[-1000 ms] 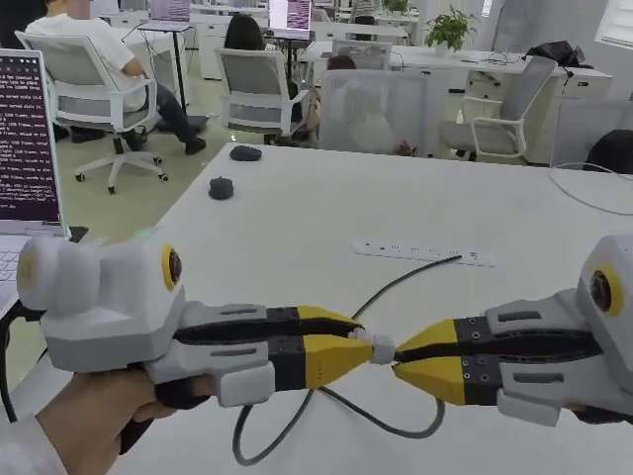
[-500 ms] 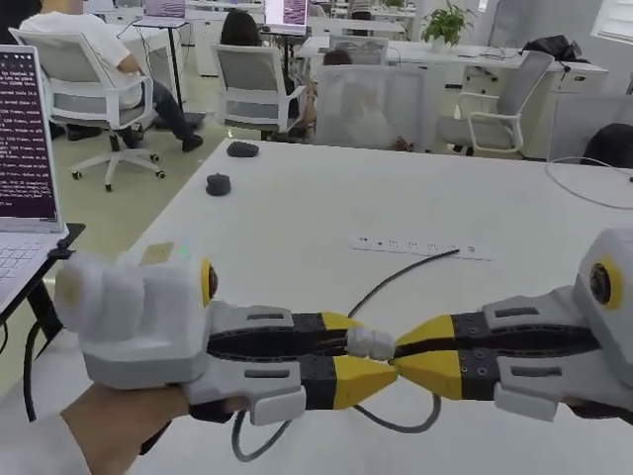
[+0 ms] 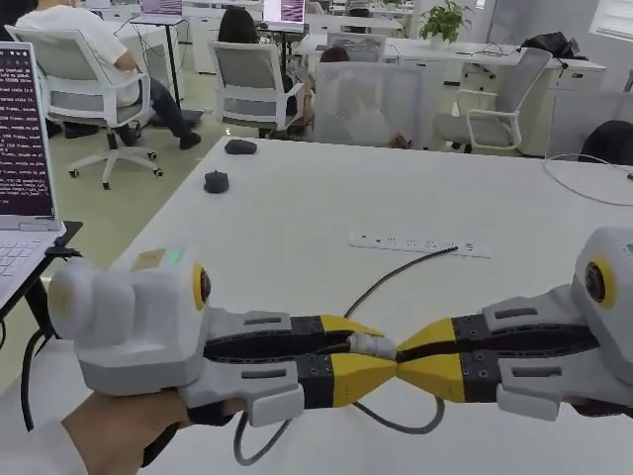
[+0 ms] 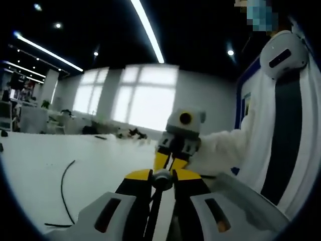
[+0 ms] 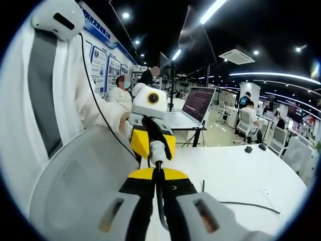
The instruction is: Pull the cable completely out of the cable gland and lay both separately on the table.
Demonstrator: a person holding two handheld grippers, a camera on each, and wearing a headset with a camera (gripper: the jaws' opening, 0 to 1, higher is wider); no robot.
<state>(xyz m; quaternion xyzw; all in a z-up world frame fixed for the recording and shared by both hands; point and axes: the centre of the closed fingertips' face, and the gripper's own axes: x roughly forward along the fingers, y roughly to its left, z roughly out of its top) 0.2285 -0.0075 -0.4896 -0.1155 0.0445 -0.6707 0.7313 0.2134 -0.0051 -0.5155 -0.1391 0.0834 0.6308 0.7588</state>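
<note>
L claw (image 3: 382,350) is clamping cable gland (image 3: 368,343), R claw (image 3: 403,358) is pinching cable (image 3: 401,269); pulling straight apart w/o twisting is looking best.

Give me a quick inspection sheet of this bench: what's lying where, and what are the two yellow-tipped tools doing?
Surface: white table.
Job's things: white cable gland held above the table, grey cable not yet pulled out of it.
Clutter: power strip, two dark mice, open laptop at left.
Grippers: left gripper shut on the cable gland; right gripper shut on the cable, jaws tip to tip.
Cables: the grey cable loops on the table.
Surroundings: office chairs, seated people, plant.
</note>
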